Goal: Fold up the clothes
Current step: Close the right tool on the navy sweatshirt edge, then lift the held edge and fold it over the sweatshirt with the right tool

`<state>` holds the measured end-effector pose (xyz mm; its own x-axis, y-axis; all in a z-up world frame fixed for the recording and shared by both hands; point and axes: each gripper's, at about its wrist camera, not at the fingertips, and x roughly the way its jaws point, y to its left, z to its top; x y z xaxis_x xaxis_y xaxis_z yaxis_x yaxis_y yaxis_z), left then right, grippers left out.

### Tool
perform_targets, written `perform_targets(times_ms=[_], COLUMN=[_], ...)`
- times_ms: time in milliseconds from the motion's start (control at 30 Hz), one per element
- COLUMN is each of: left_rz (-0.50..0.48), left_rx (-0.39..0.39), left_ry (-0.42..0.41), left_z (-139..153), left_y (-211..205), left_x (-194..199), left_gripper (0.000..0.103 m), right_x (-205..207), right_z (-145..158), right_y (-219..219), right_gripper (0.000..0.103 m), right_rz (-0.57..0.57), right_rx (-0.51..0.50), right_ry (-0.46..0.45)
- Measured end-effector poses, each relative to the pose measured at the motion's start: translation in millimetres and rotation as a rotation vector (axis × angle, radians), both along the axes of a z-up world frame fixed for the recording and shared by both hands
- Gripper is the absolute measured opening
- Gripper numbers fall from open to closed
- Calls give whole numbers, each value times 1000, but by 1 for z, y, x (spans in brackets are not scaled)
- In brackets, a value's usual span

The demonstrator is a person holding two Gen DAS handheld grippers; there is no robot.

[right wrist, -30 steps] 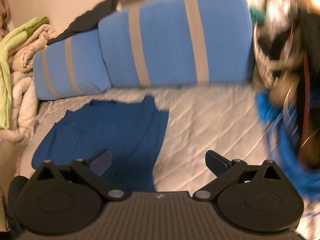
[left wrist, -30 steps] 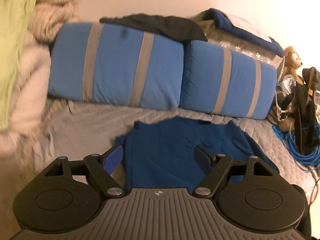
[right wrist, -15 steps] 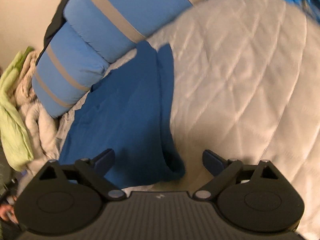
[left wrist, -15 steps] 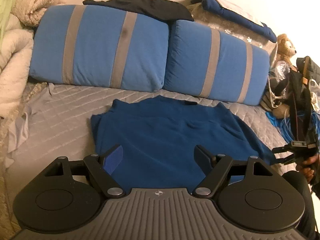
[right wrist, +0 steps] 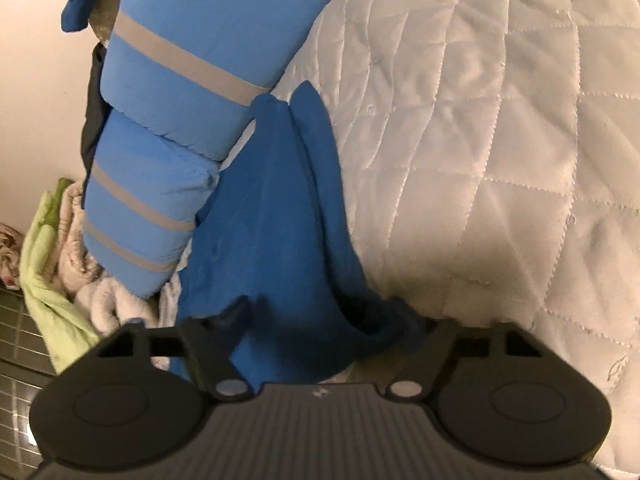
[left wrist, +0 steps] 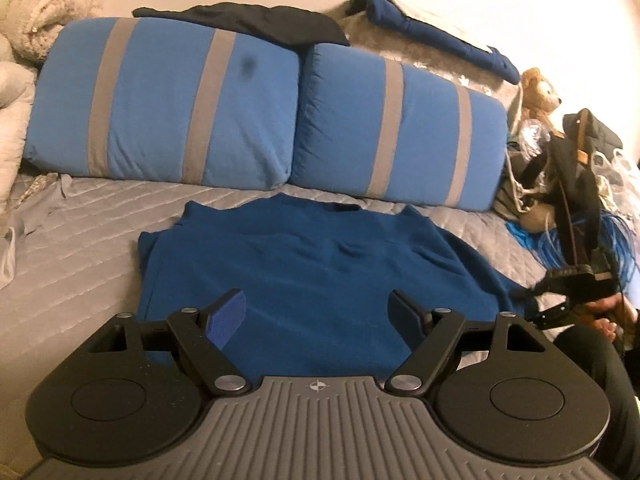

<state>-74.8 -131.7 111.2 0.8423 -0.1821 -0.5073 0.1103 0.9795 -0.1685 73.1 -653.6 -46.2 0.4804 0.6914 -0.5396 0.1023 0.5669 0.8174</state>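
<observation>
I have the blue shirt (left wrist: 320,280) spread flat on the quilted bedspread (left wrist: 80,248), filling the middle of the left wrist frame, its collar toward the two blue striped pillows (left wrist: 192,108) that run across the upper half. My left claw (left wrist: 316,316) hangs over the near part of the shirt with its jaws wide apart and nothing between them; I judge it is parked there so it can drop onto the hem or a side edge once the other side is secured. In the right wrist frame the view is rolled, so the pillows run up the left side and the white quilt fills the right. Here the sleeve end (right wrist: 360,320) of the shirt bunches at lower centre, right in front of my right claw (right wrist: 320,320), whose jaws are closing with that fold of cloth between them; the fingers are blurred and partly buried in fabric, so I cannot tell whether the pads are pressing yet. Taking the sleeve at its open cuff makes sense to me: it gives a thick edge to pinch and lets the sleeve be carried across the body. At the right edge of the left wrist frame I can see the person's hand (left wrist: 604,312) holding that claw beside the shirt's corner. A teddy bear (left wrist: 538,92) sits at upper right, well apart from the work.
</observation>
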Motion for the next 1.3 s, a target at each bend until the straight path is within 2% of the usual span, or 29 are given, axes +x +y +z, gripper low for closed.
perform_targets(times_ms=[67,100,200,367,533,633,700,900,1000,1133,1200,1300], left_rz=[9,13,29,59,122,149,174,310,378,420,431,438], left_rx=[-28,-42,-60,-60,-30,3,-2,-33,-53,-46,-43,-46], left_ry=[-17,-23,-18,-40,-71,-107,-125,-143,-128,-92,-77,-56], left_z=[0,0,-2,0,5,14,22,51,56,49,45,37], left_y=[3,4,6,5,8,11,19,63,84,100,106,114], left_x=[-2,-2,-3,-6,-13,-23,-30,-56,-70,-85,-90,-95], left_gripper=[78,78,78,78,78,78,78,78,78,78,78,78], right_x=[1,1,0,-2,-1,1,1,-12,-35,-54,-62,-72], right_z=[4,9,27,78,121,144,157,192,186,121,92,85], right_y=[5,9,19,46,86,120,147,277,370,462,483,487], right_gripper=[26,24,20,18,17,17,17,16,16,16,16,16], right_rz=[4,14,43,132,221,263,295,467,608,823,906,918], right_rx=[-20,-37,-90,-191,-231,-222,-214,-177,-199,-296,-323,-343], right_ry=[-11,-35,-107,-258,-367,-420,-457,-598,-668,-571,-521,-532])
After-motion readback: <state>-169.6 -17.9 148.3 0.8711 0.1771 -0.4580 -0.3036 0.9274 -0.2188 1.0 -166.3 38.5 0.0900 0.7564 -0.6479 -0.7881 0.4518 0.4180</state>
